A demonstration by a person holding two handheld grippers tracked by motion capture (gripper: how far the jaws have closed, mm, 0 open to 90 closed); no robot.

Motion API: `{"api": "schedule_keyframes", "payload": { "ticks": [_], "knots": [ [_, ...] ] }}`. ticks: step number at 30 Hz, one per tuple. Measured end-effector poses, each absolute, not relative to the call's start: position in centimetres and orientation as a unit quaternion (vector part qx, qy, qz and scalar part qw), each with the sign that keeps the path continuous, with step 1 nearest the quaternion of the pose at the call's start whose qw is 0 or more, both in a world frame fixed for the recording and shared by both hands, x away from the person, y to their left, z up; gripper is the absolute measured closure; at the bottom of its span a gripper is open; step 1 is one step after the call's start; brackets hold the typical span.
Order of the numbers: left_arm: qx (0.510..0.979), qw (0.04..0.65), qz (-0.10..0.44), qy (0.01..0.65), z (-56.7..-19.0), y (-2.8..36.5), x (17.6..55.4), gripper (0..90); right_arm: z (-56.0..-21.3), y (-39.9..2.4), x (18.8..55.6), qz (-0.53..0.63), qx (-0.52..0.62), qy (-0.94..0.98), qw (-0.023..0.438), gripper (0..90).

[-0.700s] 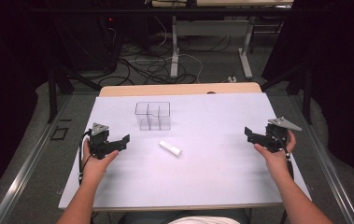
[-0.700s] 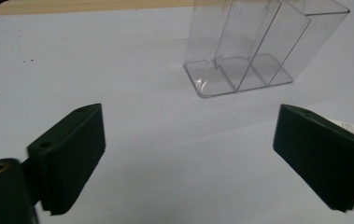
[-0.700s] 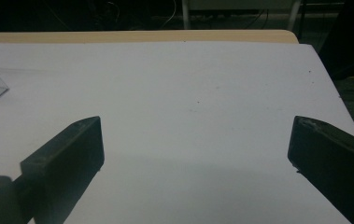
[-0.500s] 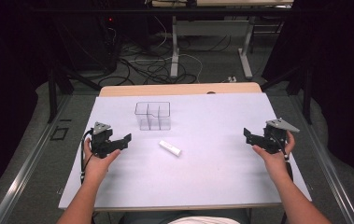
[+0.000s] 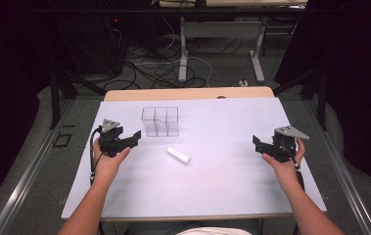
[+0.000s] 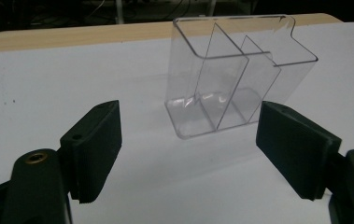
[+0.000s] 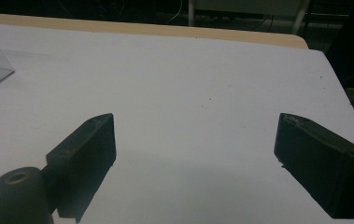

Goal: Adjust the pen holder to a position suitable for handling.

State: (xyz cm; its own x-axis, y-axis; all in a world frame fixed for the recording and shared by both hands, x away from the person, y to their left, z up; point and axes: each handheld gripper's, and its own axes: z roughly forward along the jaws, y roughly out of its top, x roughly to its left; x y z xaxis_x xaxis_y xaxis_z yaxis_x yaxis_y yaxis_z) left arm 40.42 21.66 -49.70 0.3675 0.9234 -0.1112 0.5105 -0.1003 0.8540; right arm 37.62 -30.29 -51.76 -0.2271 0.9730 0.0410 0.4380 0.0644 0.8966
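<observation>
The left gripper (image 5: 133, 137) sits at the left side of the white table (image 5: 222, 191), its jaws spread wide with nothing between them. In the left gripper view it looks straight at a clear plastic organizer (image 6: 233, 77) divided into compartments, which stands upright on the table just beyond the jaws and apart from them. From the high view this organizer (image 5: 160, 122) stands toward the far left-centre of the table, near the left gripper. A small white oblong object (image 5: 178, 155), too small to identify, lies flat on the table in front of the organizer, slanted, between the two hands. The right gripper (image 5: 257, 144) is held near the right edge, well apart from both things, its jaws also wide and empty over bare tabletop
</observation>
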Motion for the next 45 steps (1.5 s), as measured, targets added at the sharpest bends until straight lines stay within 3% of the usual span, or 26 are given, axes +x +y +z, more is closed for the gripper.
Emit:
{"api": "schedule_keyframes", "payload": {
  "ticks": [12,19,24,45],
  "knots": [
    [0.686,0.449,0.243,0.518,-46.0,21.1,44.1,40.1,-51.9,-30.0,37.5,0.429,0.526,0.669,0.301,14.6],
    [0.694,0.427,0.251,0.523,-45.0,20.6,46.2,50.7,-52.0,-30.1,37.4,0.434,0.52,0.671,0.303,14.6],
    [0.699,0.403,0.259,0.531,-45.1,20.0,47.4,51.6,-52.1,-30.1,37.4,0.432,0.524,0.671,0.298,14.7],
    [0.72,0.334,0.212,0.57,-47.6,18.8,49.4,78.7,-52.5,-30.2,37.6,0.432,0.529,0.672,0.285,14.9]
  ]
}}
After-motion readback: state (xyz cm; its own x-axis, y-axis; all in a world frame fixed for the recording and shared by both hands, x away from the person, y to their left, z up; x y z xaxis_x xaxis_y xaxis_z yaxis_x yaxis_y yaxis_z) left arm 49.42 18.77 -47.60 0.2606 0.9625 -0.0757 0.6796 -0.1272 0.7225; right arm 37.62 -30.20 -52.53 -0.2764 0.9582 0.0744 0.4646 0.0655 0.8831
